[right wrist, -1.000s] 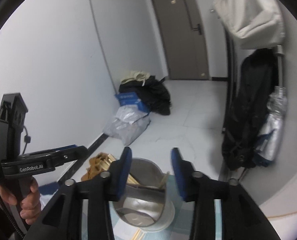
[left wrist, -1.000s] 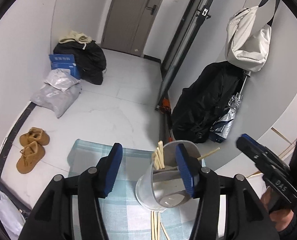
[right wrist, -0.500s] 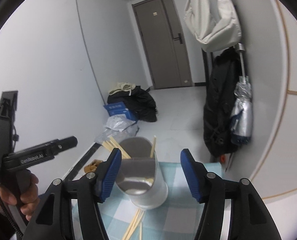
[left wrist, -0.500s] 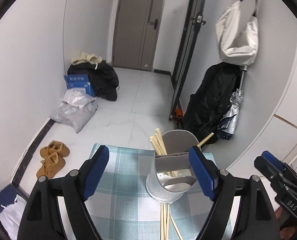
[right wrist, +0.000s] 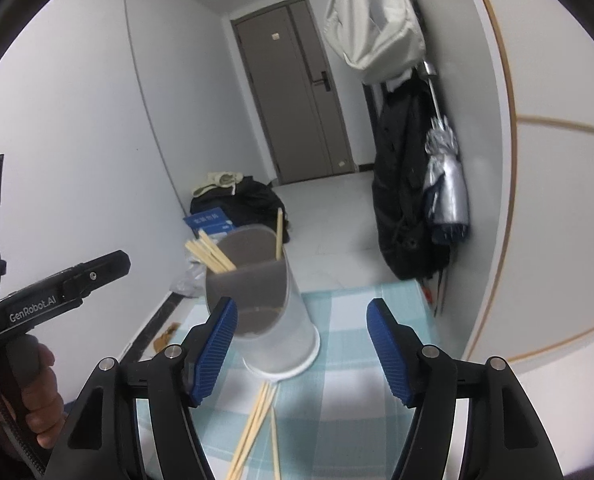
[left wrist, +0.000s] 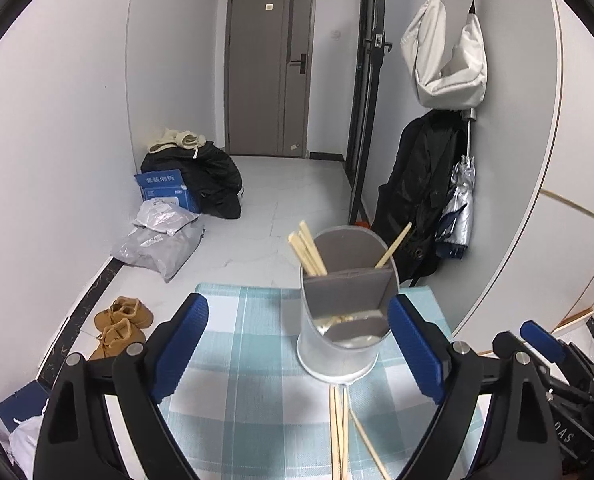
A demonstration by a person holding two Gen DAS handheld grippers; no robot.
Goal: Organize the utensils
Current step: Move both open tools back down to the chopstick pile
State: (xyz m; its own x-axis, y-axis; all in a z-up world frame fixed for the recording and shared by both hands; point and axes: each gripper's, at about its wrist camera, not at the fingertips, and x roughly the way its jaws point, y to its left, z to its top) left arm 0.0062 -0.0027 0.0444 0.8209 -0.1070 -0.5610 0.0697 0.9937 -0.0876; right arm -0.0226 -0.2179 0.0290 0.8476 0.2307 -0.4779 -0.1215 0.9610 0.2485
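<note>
A grey and white utensil holder [left wrist: 343,320] stands upright on the blue checked tablecloth [left wrist: 237,360], with several wooden chopsticks [left wrist: 309,252] sticking out of it. More chopsticks [left wrist: 339,428] lie loose on the cloth just in front of it. My left gripper [left wrist: 296,302] is short of the holder, its jaws opening, and nothing is pressed between its blue pads. My right gripper [right wrist: 301,306] also faces the holder [right wrist: 265,312] with its jaws opening and empty. The loose chopsticks [right wrist: 257,420] lie below it. A hand [right wrist: 37,380] holds the left gripper's handle.
The table ends just beyond the holder. On the floor behind are brown shoes [left wrist: 121,324], grey parcel bags [left wrist: 161,236], a blue box [left wrist: 165,190] and a dark heap. A black coat [left wrist: 417,192], a folded umbrella [left wrist: 457,208] and a white bag [left wrist: 445,60] hang on the right wall.
Both grippers have drawn back from the holder and their jaws have widened. The holder now looks smaller and upright, and the loose chopsticks in front of it show.
</note>
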